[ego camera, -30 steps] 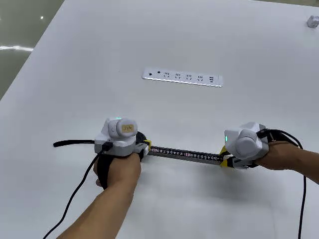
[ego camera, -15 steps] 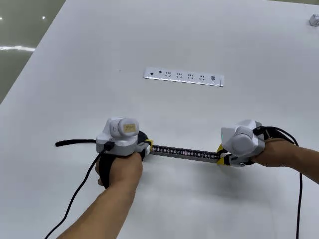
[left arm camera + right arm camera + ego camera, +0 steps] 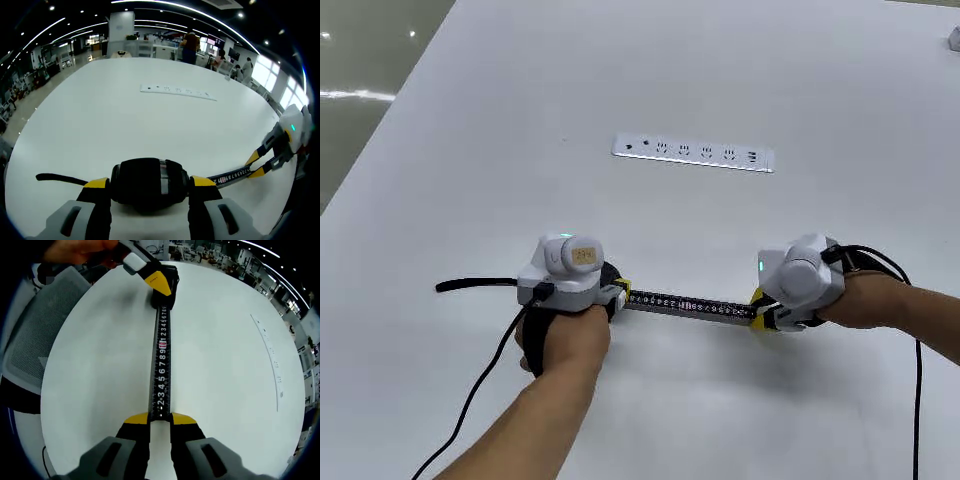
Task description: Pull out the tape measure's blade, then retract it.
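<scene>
Seen in the head view, the white bench [image 3: 740, 60] carries a flat white plastic power strip [image 3: 693, 153] toward its middle. Nearer the person's edge lies a black, round-cased tape measure [image 3: 608, 278], with its dark, numbered metal blade [image 3: 690, 305] drawn out to the right. The left gripper [image 3: 616, 294] holds the case, and the right gripper [image 3: 758, 312] has the blade's free end. In the left gripper view, the yellow-tipped fingers [image 3: 98, 184] clasp the case on both sides, touching it, and a thin black strap [image 3: 55, 177] trails off to the left across the bench. In the right gripper view, the yellow fingers [image 3: 136, 418] are pinched almost together on the blade's tip, and the blade runs straight away to the case.
</scene>
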The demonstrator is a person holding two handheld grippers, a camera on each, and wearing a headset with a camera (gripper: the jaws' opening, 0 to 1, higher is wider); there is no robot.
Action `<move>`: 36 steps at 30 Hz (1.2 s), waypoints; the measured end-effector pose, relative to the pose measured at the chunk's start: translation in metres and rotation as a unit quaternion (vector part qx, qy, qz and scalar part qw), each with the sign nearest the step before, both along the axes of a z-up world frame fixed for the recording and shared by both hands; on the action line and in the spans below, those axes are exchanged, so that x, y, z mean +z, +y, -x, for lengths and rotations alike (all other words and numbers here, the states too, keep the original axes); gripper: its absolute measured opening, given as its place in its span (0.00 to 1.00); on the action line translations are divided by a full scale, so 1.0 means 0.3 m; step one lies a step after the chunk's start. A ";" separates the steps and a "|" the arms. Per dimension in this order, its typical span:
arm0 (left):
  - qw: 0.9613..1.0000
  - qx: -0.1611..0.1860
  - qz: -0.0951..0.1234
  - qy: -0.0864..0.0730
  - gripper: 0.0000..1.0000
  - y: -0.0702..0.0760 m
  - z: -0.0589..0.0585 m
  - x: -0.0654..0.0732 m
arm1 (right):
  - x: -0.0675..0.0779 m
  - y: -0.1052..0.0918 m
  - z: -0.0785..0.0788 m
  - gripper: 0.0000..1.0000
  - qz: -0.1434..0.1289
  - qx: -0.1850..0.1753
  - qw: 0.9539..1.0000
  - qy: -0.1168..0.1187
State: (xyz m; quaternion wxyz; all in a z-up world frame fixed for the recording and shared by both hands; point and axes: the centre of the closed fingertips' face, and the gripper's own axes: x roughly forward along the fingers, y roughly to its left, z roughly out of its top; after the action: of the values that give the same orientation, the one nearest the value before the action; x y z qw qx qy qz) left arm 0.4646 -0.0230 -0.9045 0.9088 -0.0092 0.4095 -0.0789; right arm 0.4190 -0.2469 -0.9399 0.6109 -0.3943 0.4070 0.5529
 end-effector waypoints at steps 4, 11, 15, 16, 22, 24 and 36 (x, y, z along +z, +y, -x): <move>1.000 0.000 0.000 0.001 0.59 -0.001 0.000 0.000 | 0.000 0.010 -0.003 0.14 -0.001 0.002 1.000 0.001; 1.000 -0.001 0.000 0.001 0.59 -0.003 -0.001 0.000 | -0.002 0.041 -0.009 0.14 -0.005 0.004 1.000 0.004; 1.000 -0.001 0.000 0.001 0.59 -0.003 -0.001 0.000 | -0.003 0.054 -0.010 0.14 -0.006 0.007 1.000 0.005; 1.000 -0.001 0.000 0.001 0.59 -0.004 0.000 0.000 | -0.003 0.057 -0.009 0.14 -0.006 0.008 1.000 0.005; 1.000 -0.002 0.001 0.002 0.59 -0.004 0.000 0.000 | -0.002 0.073 -0.009 0.14 -0.008 0.009 1.000 0.006; 1.000 -0.001 0.001 0.002 0.59 -0.005 0.000 0.000 | -0.003 0.080 -0.011 0.14 -0.008 0.011 1.000 0.005; 1.000 -0.003 0.001 0.002 0.59 -0.004 0.000 0.001 | -0.005 0.145 -0.017 0.14 -0.015 0.016 1.000 0.005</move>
State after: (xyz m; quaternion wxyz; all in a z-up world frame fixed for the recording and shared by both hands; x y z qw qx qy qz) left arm 0.4645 -0.0243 -0.9044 0.9077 -0.0089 0.4115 -0.0821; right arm 0.4240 -0.2034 -0.9416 0.6054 -0.3884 0.3952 0.5713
